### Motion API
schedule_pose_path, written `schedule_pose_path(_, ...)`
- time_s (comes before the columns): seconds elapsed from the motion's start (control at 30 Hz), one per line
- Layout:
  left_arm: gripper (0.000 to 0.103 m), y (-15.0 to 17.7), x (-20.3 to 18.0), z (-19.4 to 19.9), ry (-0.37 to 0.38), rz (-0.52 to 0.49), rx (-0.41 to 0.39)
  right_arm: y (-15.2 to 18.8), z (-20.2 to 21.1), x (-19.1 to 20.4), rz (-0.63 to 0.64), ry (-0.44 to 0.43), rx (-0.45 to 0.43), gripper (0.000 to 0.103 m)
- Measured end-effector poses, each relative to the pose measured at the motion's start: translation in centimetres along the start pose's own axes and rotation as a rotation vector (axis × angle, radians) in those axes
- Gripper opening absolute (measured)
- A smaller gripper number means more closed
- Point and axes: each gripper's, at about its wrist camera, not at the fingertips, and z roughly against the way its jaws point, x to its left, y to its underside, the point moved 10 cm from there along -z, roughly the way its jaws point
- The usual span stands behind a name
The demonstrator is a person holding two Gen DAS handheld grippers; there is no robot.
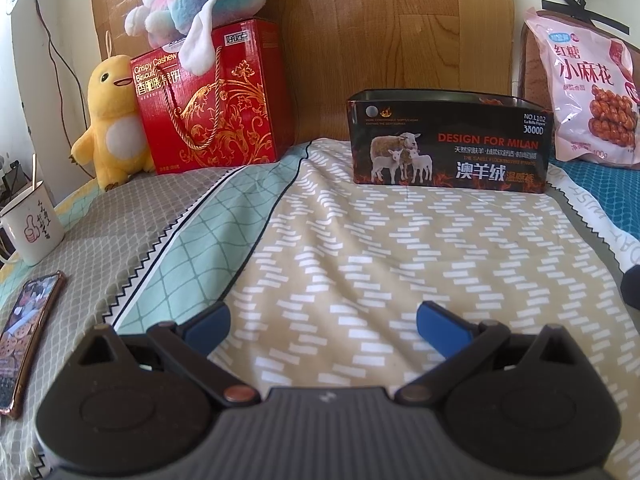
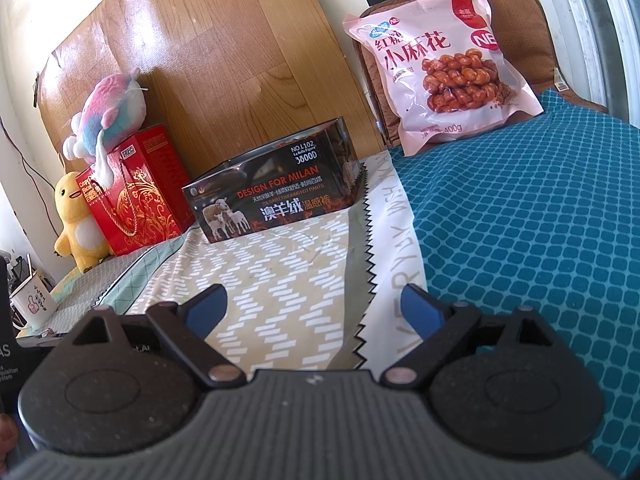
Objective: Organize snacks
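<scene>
Above the patterned bedspread point(image 1: 360, 248), the left gripper point(image 1: 323, 320) and right gripper point(image 2: 316, 306) hovered spread wide, empty, facing an open-topped black cardboard box point(image 1: 450, 144) and a pink twisted-dough snack bag point(image 2: 440, 68)

We look low across the bed from both wrist cameras, facing the far wooden headboard point(image 1: 400, 40). Our left view sits further left, meeting the black box point(image 1: 448, 144) head-on. Our right view angles from the right, nearer the pink snack bag point(image 2: 440, 68). Both share box, bag and red carton point(image 1: 212, 100).
</scene>
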Motion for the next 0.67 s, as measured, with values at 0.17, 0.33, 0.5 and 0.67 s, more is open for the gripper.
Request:
schedule_pose_path(0.17,0.103,-0.05,-0.14,0.15,0.005,-0.011,-0.007,0.01,-0.01,-0.02,0.000,0.000,0.000,0.095)
schedule_pose_path(0.33,0.103,0.00,-0.12,0.05,0.011,-0.010,-0.004,0.05,-0.02,0.00,-0.001,0.000,0.001,0.095)
schedule_pose_path(0.5,0.103,-0.03,-0.23,0.00,0.026,-0.012,-0.008,0.07,-0.02,0.02,-0.001,0.001,0.000,0.095)
schedule_pose_path(0.67,0.103,-0.04,-0.50,0.15,0.037,-0.019,-0.017,0.06,-0.02,0.02,-0.001,0.002,0.000,0.095)
